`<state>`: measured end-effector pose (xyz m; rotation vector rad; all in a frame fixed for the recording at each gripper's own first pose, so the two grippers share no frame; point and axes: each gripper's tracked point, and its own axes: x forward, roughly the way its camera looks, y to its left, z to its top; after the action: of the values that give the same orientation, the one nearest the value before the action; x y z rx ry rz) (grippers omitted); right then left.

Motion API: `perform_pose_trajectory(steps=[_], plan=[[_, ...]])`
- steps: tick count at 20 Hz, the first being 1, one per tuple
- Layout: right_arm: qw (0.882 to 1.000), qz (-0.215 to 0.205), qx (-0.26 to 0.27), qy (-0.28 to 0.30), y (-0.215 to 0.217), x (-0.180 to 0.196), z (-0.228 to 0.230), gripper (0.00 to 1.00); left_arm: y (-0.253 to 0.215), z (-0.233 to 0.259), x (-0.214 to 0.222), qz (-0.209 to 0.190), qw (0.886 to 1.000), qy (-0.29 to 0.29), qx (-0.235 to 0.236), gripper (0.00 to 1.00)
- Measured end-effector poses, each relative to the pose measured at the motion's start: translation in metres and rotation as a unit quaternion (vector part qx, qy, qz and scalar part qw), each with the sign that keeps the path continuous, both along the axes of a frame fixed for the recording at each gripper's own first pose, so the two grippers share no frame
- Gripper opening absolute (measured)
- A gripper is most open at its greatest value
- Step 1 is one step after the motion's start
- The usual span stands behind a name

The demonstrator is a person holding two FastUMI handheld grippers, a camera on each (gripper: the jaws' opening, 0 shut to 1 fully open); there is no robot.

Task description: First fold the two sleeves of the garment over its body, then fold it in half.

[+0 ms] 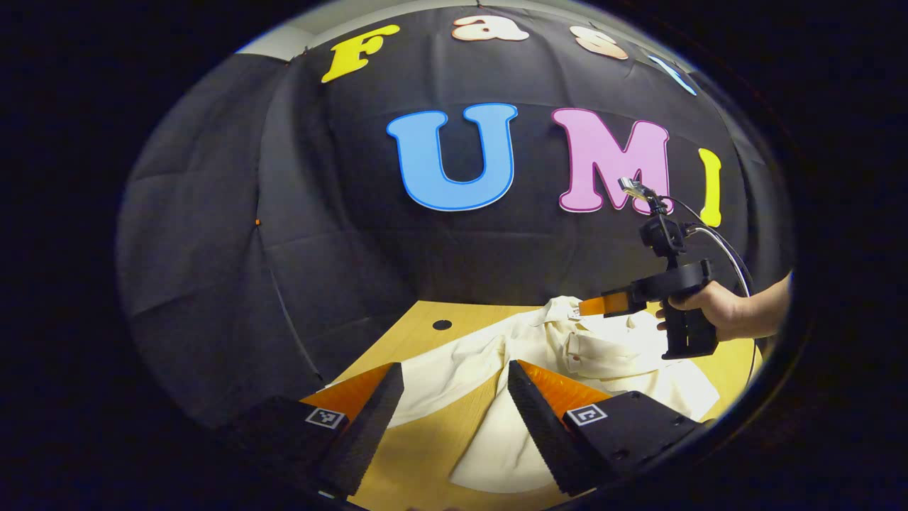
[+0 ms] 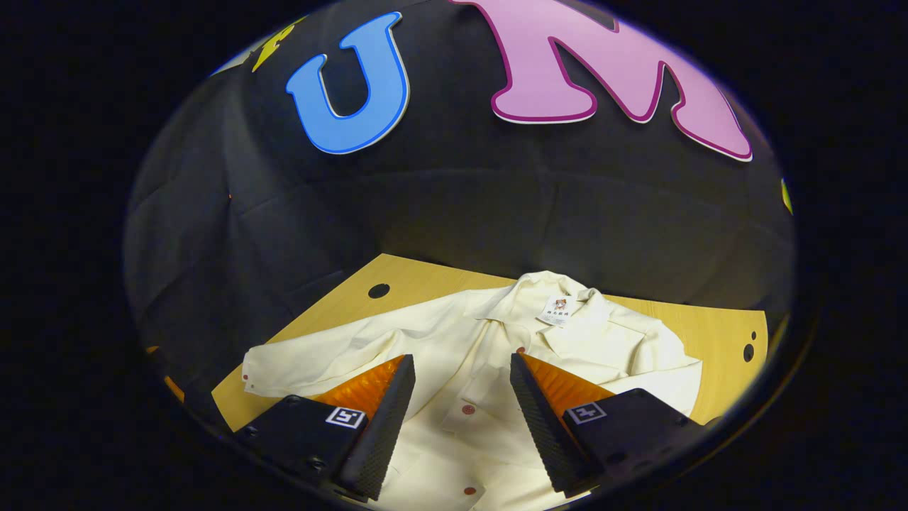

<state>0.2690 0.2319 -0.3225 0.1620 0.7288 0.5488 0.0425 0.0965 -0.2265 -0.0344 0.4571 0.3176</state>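
In the left gripper view the left claw (image 1: 454, 408) hangs above the near part of the bench (image 1: 418, 454), its two fingers spread wide apart with nothing between them but bare wood and a stretch of cream cloth below. Farther off, on the right of that view, a hand (image 1: 699, 306) with a bare forearm grips the handle of the right claw (image 1: 603, 305), holding it level above the garment with the fingers pointing leftward; a cable loops from its top back toward the arm. From this side angle I cannot tell how far those fingers stand apart.

The right gripper view settles that: the right claw (image 2: 461, 404) has its fingers well apart, empty, hovering over the front of the garment (image 2: 496, 341).

The garment is a cream button-up shirt lying on the bench (image 2: 716, 333), collar toward the back wall with a small label showing inside the neck. In the right gripper view one sleeve (image 2: 319, 355) stretches out flat to the left, its cuff near the bench edge; the other side is bunched and rumpled near the shoulder. Small reddish buttons run down the front.

The bench is pale wood with dark round holes near its far corners. Black cloth walls close the booth behind and to the left.
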Motion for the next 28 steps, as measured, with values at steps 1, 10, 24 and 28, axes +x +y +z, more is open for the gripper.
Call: perform_pose_trajectory(steps=[1, 10, 24, 28], plan=[[1.000, -0.003, -0.009, -0.007, -0.007, 0.000, 0.002, 0.87, 0.005, -0.006, -0.002, 0.008, 1.000, 0.002, -0.006, 0.97], [0.976, -0.058, -0.082, -0.192, -0.084, -0.005, 0.110, 0.97, 0.110, -0.079, -0.011, 0.095, 0.993, 0.059, -0.027, 0.98], [0.934, -0.196, -0.141, -0.263, -0.199, -0.102, 0.181, 0.97, 0.245, -0.222, -0.021, 0.207, 0.958, 0.173, -0.094, 0.98], [0.929, -0.204, -0.162, -0.264, -0.215, -0.120, 0.178, 0.97, 0.245, -0.249, -0.024, 0.211, 0.945, 0.220, -0.120, 0.98]])
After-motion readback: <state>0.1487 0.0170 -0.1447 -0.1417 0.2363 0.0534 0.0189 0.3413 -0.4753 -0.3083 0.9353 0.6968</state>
